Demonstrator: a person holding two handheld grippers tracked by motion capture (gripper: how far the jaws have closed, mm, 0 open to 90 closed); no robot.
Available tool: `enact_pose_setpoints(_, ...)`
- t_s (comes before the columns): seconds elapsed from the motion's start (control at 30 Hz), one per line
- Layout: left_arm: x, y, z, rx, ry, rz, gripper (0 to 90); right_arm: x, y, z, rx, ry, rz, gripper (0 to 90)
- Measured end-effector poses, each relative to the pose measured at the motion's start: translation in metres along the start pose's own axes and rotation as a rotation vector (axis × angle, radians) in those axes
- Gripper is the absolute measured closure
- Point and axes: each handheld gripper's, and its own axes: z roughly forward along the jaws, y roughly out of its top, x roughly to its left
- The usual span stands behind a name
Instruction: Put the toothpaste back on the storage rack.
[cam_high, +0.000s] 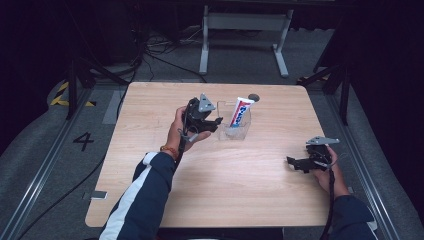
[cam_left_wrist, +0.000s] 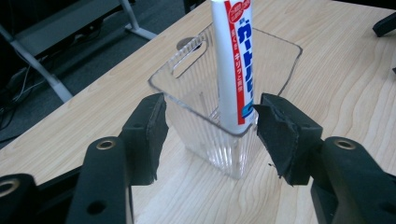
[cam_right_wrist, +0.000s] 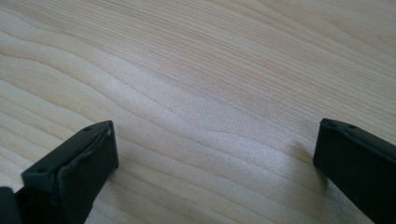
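A white toothpaste tube (cam_high: 242, 112) (cam_left_wrist: 232, 60) with red and blue print stands upright in a clear ribbed plastic cup (cam_high: 234, 128) (cam_left_wrist: 219, 140) at the table's middle back. My left gripper (cam_high: 216, 124) (cam_left_wrist: 209, 130) is just left of the cup, open, its jaws on either side of the cup's near corner with nothing between them touching. At the table's right side my right gripper (cam_high: 295, 164) (cam_right_wrist: 212, 158) is open, low over bare wood, pointing left.
The wooden table (cam_high: 150, 150) has a small round hole (cam_high: 254, 97) behind the cup. A grey table frame (cam_high: 244, 22) and cables lie on the floor beyond. The person's sleeve (cam_high: 142, 195) crosses the front left.
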Motion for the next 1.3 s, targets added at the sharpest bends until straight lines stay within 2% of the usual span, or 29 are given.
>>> enact_pose_setpoints(0.03,0.0,-0.001,-0.003,0.009,0.0,-0.003,42.5,0.0,0.0,0.0,0.0,0.0,0.0,0.0)
enact_pose_setpoints(0.1,0.001,-0.004,-0.008,0.036,0.021,0.031,41.3,0.0,-0.001,0.0,-0.001,0.002,-0.001,0.0)
enact_pose_setpoints(0.2,0.0,-0.006,-0.012,0.056,0.026,0.05,39.9,0.0,-0.001,-0.001,0.0,0.006,-0.007,0.0)
enact_pose_setpoints(0.3,-0.001,-0.01,-0.018,0.073,0.034,0.081,37.8,0.0,-0.001,-0.001,-0.001,0.007,-0.011,0.0)
enact_pose_setpoints(0.4,-0.002,-0.014,-0.024,0.081,0.021,0.1,35.4,0.0,-0.002,-0.001,0.0,0.008,-0.012,0.0)
enact_pose_setpoints(0.5,-0.002,-0.019,-0.03,0.093,0.034,0.119,32.1,0.0,-0.002,-0.001,0.0,0.008,-0.012,0.0)
enact_pose_setpoints(0.7,-0.001,-0.029,-0.038,0.115,0.048,0.121,29.4,0.0,-0.002,-0.001,0.0,0.008,-0.013,0.0)
enact_pose_setpoints(0.9,0.0,-0.043,-0.047,0.166,0.097,0.142,23.8,0.0,-0.002,-0.001,0.0,0.009,-0.013,0.0)
enact_pose_setpoints(0.93,0.001,-0.044,-0.048,0.186,0.095,0.139,22.7,0.0,-0.002,-0.001,0.0,0.009,-0.013,0.0)
enact_pose_setpoints(1.03,0.002,-0.048,-0.049,0.206,0.107,0.141,20.8,0.0,-0.002,-0.001,0.0,0.009,-0.013,0.0)
enact_pose_setpoints(1.23,0.005,-0.061,-0.053,0.21,0.116,0.134,20.0,0.0,-0.002,-0.001,0.0,0.009,-0.013,0.0)
enact_pose_setpoints(1.3,0.006,-0.066,-0.054,0.226,0.119,0.145,19.1,0.0,-0.002,-0.001,0.0,0.009,-0.014,0.0)
